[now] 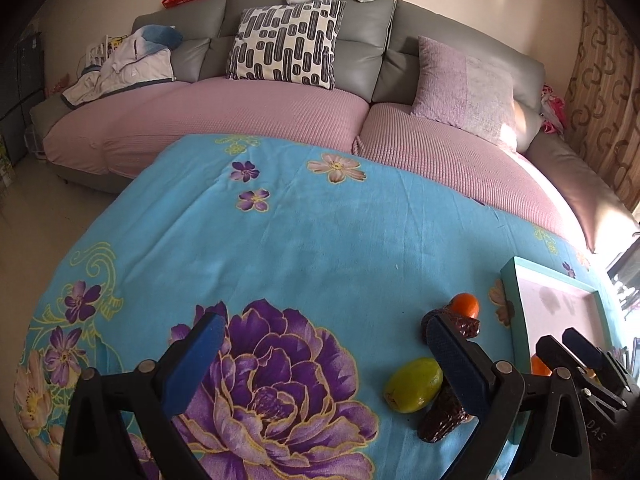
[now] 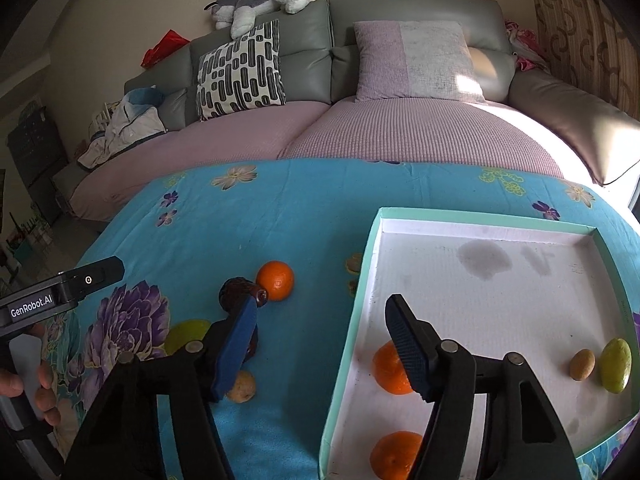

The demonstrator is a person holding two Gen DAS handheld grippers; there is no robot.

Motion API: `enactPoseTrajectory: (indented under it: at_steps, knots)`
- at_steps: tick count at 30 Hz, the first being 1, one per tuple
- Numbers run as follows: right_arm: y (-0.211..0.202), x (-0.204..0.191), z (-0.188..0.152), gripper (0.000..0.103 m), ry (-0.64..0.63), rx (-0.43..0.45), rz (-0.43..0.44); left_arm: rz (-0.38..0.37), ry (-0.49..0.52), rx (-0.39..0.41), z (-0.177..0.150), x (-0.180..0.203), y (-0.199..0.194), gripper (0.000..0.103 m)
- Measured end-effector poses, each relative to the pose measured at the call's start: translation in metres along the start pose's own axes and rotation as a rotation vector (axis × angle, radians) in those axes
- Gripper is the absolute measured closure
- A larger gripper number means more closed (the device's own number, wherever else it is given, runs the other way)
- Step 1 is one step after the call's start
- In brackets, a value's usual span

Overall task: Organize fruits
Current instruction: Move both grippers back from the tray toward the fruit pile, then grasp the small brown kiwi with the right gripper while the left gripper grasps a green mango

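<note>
My left gripper (image 1: pixel 324 344) is open over the blue floral cloth with nothing between its fingers. By its right finger (image 1: pixel 452 356) lie a green fruit (image 1: pixel 414 385), two dark dates (image 1: pixel 442 418) (image 1: pixel 469 326) and an orange (image 1: pixel 465 306). My right gripper (image 2: pixel 322 324) is open and empty, straddling the left wall of the teal-rimmed tray (image 2: pixel 348 344). In the tray lie two oranges (image 2: pixel 388 370) (image 2: pixel 394 454), a small brown fruit (image 2: pixel 582 365) and a green fruit (image 2: pixel 616 365). On the cloth, the right wrist view shows an orange (image 2: pixel 276 280), a date (image 2: pixel 234 294), a green fruit (image 2: pixel 184 334) and a small yellowish fruit (image 2: pixel 243 387).
The table's cloth (image 1: pixel 300 240) is bare at the middle and far side. Behind it stands a grey sofa (image 1: pixel 360 40) with pink covers, cushions and a plush dog. A hand (image 2: pixel 24 392) holds the left gripper's body (image 2: pixel 60 292). A curtain (image 1: pixel 600 100) hangs at right.
</note>
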State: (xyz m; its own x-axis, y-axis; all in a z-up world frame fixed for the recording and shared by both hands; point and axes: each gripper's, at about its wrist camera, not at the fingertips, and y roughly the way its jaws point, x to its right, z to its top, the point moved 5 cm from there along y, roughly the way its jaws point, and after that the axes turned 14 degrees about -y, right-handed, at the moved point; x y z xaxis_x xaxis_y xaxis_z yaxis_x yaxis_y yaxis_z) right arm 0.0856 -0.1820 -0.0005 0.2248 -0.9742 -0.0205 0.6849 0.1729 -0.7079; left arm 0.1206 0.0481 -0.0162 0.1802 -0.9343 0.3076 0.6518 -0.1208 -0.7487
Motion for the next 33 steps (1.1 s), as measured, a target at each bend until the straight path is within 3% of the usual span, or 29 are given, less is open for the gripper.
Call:
enactPoseTrajectory:
  at_steps: [5, 11, 14, 23, 28, 33]
  knots:
    - [0.013, -0.024, -0.014, 0.052, -0.041, -0.087, 0.053, -0.016, -0.026, -0.045, -0.007, -0.006, 0.005, 0.002]
    - [0.019, -0.044, -0.031, 0.056, -0.103, -0.171, 0.087, -0.030, -0.021, -0.096, -0.019, -0.006, 0.012, 0.010]
    - [0.024, -0.050, -0.034, 0.064, -0.119, -0.186, 0.096, -0.042, -0.021, -0.110, -0.021, -0.003, 0.014, 0.010]
    - [0.033, -0.065, -0.041, 0.069, -0.135, -0.220, 0.161, -0.066, -0.006, -0.144, -0.028, 0.008, 0.021, 0.010]
    - [0.035, -0.064, -0.040, 0.071, -0.130, -0.215, 0.152, -0.063, -0.013, -0.150, -0.029, 0.008, 0.023, 0.010]
    - [0.039, -0.063, -0.037, 0.078, -0.111, -0.206, 0.172, -0.067, -0.017, -0.159, -0.030, 0.008, 0.026, 0.010]
